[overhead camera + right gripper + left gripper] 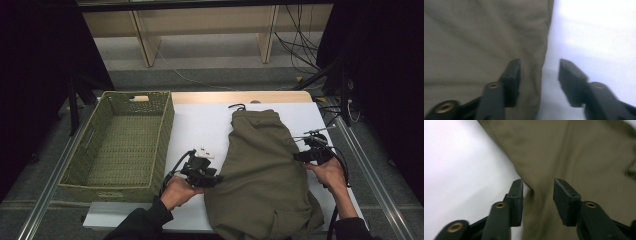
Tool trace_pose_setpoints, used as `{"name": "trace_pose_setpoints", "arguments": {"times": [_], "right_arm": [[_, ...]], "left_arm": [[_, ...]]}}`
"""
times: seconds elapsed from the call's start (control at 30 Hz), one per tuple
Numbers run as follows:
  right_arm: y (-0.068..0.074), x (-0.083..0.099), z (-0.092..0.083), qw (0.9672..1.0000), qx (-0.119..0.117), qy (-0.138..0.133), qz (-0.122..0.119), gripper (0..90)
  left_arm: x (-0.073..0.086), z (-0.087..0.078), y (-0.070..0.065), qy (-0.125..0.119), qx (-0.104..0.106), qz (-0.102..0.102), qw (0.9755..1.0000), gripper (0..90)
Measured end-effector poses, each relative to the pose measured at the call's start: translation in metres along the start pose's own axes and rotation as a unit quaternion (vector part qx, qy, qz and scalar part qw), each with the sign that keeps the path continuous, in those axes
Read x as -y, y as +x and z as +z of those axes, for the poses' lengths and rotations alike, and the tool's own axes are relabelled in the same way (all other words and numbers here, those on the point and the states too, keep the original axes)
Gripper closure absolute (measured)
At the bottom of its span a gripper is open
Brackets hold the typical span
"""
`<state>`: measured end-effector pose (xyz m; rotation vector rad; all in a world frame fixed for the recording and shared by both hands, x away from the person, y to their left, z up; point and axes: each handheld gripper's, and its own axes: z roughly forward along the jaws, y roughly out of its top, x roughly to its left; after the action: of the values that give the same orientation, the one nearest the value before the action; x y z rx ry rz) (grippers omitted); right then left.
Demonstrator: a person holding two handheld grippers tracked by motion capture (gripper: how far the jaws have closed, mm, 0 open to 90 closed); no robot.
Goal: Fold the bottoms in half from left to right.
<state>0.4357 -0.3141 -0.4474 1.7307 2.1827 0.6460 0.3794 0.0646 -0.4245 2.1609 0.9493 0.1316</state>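
An olive-green garment [262, 170] lies folded lengthwise on the white table top [202, 125]. My left gripper [218, 179] sits at the garment's left edge, held by a hand from below. In the left gripper view its jaws [537, 188] stand apart over the cloth's edge [574, 152], and the pads do not press on it. My right gripper [300, 157] is at the garment's right edge. In the right gripper view it [540, 68] is open too, with the hem [481, 37] under its left jaw and bare table under the other.
A green woven basket [167, 131], nothing visible inside, stands at the table's left, close to my left hand. Metal rails run along both table sides. Beyond the far edge are wooden shelf legs and cables [295, 45] on the floor.
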Motion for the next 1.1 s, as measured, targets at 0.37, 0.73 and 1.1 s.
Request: {"name": "trace_pose_setpoints", "arguments": {"times": [0.37,0.73,1.1], "right_arm": [[-0.001,-0.003,0.001,0.9999,-0.004,-0.008,0.004,40.5],[-0.005,-0.001,0.011,0.9994,-0.015,0.024,0.019,46.3],[-0.005,-0.002,0.018,0.9969,-0.060,0.040,0.032,82.7]], "left_arm": [[-0.025,0.047,0.023,0.020,-0.034,-0.042,0.9983,38.7],[-0.022,0.077,0.026,0.054,-0.018,-0.062,0.9965,38.8],[-0.023,0.077,0.029,0.064,0.011,-0.045,0.9969,87.7]]}}
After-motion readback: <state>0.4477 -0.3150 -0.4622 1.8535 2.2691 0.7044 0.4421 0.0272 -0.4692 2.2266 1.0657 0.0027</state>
